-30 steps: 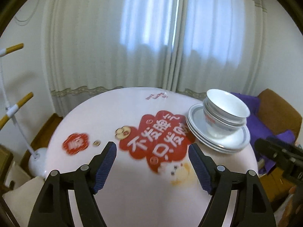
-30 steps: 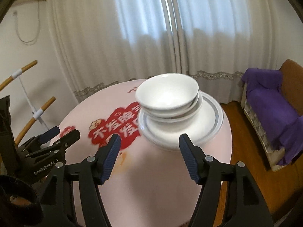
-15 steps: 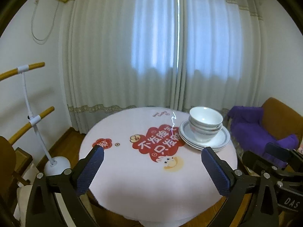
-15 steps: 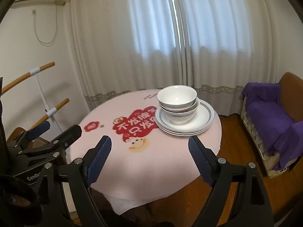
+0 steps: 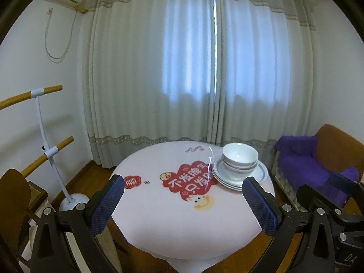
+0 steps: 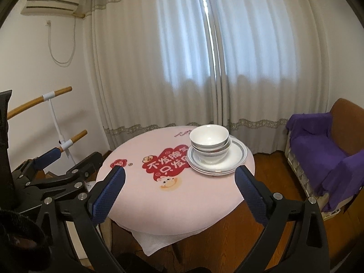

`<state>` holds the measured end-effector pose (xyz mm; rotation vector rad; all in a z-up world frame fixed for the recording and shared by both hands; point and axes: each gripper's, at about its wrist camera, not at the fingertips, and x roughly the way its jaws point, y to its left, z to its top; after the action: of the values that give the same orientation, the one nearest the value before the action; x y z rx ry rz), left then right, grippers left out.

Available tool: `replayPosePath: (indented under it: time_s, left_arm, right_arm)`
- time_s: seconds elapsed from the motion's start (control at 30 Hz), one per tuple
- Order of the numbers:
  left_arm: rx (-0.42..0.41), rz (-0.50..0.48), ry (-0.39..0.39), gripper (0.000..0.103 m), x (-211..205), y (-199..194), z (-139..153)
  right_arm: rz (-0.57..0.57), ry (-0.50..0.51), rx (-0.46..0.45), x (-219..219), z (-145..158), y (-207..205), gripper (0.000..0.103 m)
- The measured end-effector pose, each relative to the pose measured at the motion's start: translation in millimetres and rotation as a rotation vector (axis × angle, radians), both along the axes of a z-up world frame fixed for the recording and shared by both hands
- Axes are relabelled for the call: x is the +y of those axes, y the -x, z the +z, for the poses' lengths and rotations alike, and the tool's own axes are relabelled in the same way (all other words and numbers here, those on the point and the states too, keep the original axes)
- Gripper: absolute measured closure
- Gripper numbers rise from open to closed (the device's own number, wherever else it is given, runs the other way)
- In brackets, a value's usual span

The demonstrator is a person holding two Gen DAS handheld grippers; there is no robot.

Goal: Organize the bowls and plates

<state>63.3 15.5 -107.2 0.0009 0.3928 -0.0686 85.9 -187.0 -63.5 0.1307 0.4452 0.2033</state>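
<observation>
White bowls (image 5: 239, 162) are nested on a stack of grey-rimmed white plates (image 5: 261, 174) at the far right of the round pink table (image 5: 173, 213). The same bowls (image 6: 209, 141) and plates (image 6: 238, 157) show in the right wrist view. My left gripper (image 5: 184, 204) is open and empty, held back off the table's near edge. My right gripper (image 6: 179, 192) is open and empty, also well back from the table (image 6: 182, 204). The left gripper (image 6: 59, 163) shows at the left of the right wrist view.
A red printed design (image 5: 188, 179) marks the table's middle. A purple-draped armchair (image 6: 318, 150) stands to the right. A white stand with wooden bars (image 5: 49, 150) is at the left, curtains (image 5: 182, 79) behind. A wooden chair (image 5: 13, 195) sits near left.
Both grippers have pulled back and up, away from the table; the bowls and plates now look small and far. The stack has not moved.
</observation>
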Motion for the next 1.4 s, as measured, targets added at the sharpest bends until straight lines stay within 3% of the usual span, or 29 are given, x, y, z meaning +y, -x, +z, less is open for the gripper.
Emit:
replayPosePath:
  time_s: [0.4, 1.4]
  left_arm:
    - [-0.055, 0.016, 0.002, 0.000, 2.5, 14.6, 13.6]
    - [-0.083, -0.011, 0.017, 0.000, -0.9, -1.3, -1.8]
  right_arm:
    - [-0.003, 0.006, -0.072, 0.9, 19.6, 12.7, 0.002]
    - [-0.081, 0.025, -0.085, -11.9, 21.0, 13.1, 0.000]
